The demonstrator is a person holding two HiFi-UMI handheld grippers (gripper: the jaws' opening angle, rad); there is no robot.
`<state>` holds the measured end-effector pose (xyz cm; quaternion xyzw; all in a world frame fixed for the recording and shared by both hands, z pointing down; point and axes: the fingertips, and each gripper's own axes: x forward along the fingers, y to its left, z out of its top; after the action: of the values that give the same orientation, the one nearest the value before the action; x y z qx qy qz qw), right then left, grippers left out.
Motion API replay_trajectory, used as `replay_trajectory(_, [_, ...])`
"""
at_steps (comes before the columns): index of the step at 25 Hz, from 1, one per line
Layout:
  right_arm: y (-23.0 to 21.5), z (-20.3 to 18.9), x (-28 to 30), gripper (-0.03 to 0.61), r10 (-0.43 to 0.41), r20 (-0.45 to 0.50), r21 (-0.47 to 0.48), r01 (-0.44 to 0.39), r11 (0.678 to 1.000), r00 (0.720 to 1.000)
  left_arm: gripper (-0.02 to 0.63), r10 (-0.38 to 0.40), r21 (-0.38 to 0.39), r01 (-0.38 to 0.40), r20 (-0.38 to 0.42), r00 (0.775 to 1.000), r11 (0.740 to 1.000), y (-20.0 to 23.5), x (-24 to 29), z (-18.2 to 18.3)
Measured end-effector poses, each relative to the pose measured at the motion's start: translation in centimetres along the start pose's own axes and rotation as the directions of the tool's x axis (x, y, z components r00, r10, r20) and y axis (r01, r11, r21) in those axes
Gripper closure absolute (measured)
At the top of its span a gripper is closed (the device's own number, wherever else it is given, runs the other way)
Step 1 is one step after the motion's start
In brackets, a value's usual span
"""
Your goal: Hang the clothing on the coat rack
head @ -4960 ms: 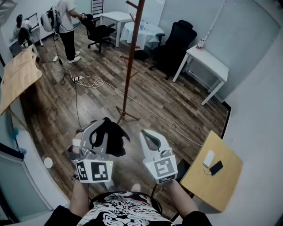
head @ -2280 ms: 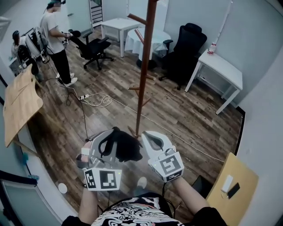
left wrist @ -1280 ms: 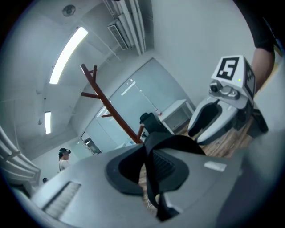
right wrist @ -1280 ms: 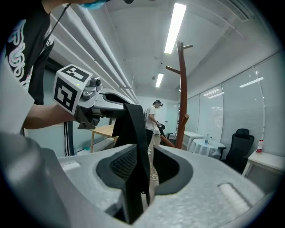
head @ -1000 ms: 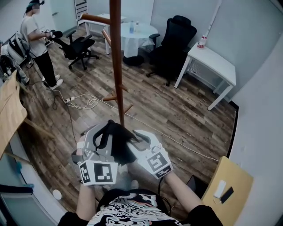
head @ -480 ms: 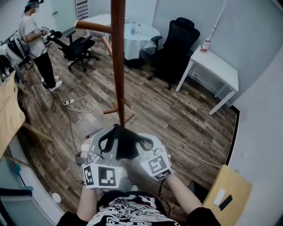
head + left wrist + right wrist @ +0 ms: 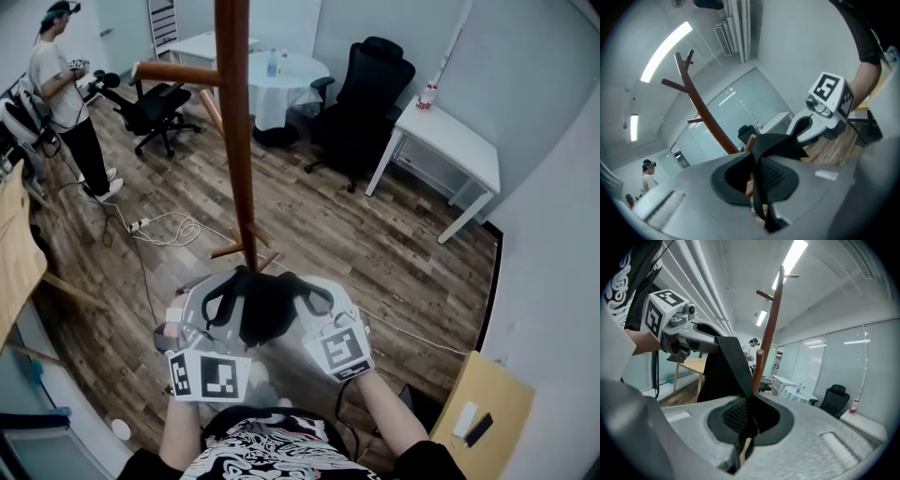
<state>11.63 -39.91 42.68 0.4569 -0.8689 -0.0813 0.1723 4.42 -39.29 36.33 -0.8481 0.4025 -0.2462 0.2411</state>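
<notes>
A black garment [image 7: 258, 309] hangs bunched between my two grippers, just in front of the foot of the brown wooden coat rack [image 7: 236, 141]. My left gripper [image 7: 223, 284] is shut on one black strap [image 7: 759, 187]. On the other side, the jaws of my right gripper [image 7: 305, 287] are closing and pinch another strap [image 7: 736, 362]. The rack's pole [image 7: 701, 105] and pegs rise above the cloth in the left gripper view. In the right gripper view the pole [image 7: 769, 324] stands straight ahead, with the left gripper [image 7: 679, 333] at the cloth's far end.
A person [image 7: 61, 84] stands at the far left by an office chair [image 7: 155, 103]. Behind the rack are a round white table [image 7: 281, 70], a black chair [image 7: 370, 94] and a white desk [image 7: 450, 141]. A cable [image 7: 169, 227] lies on the wooden floor; a wooden table [image 7: 473, 412] is at lower right.
My right gripper swung left to the garment and shut on a strap. The cloth now spans both grippers, and the rack pole stands closer.
</notes>
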Motion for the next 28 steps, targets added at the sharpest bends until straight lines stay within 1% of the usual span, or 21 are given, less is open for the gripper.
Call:
replay_trajectory(4, [-2.0,1.2,0.3,0.575,-0.041,0.036,0.031,0.039,0.999,0.999,0.606,-0.008,0.01,0.008,0.013,1.0,1.0,0.6,0.8,0.5])
replay_trajectory(7, [-3.2,2.7,0.3,0.575,-0.061,0.069,0.129,0.052,0.99,0.996,0.606,-0.02,0.018,0.019,0.024,1.0,1.0,1.1,0.9,1.0])
replay_trajectory(9, [-3.8,4.1,0.4,0.575,-0.082,0.092,0.152,0.067,0.986,0.992,0.606,-0.026,0.019,0.025,0.04,0.999,1.0,1.6,0.8,1.2])
replay_trajectory(14, [-5.6,7.0,0.9,0.575,-0.118,0.129,0.096,0.106,0.99,0.985,0.606,-0.029,0.022,0.027,0.086,0.996,0.999,2.9,1.4,2.2])
replay_trajectory(18, [-7.2,8.8,0.8,0.575,-0.152,0.151,0.092,0.14,0.986,0.977,0.606,-0.033,0.022,0.031,0.123,0.992,0.999,3.6,2.2,3.1])
replay_trajectory(21, [-7.9,9.3,1.4,0.575,-0.164,0.162,0.09,0.151,0.984,0.973,0.606,-0.048,0.02,0.045,0.142,0.989,0.999,4.1,2.7,3.5])
replay_trajectory(25, [-8.2,9.8,2.6,0.575,-0.183,0.17,0.112,0.165,0.98,0.968,0.606,-0.066,0.031,0.062,0.17,0.983,0.998,5.0,3.2,3.5])
replay_trajectory(28, [-8.7,10.0,3.5,0.575,-0.193,0.173,0.11,0.176,0.978,0.966,0.606,-0.078,0.034,0.073,0.175,0.981,0.997,5.4,3.7,3.2])
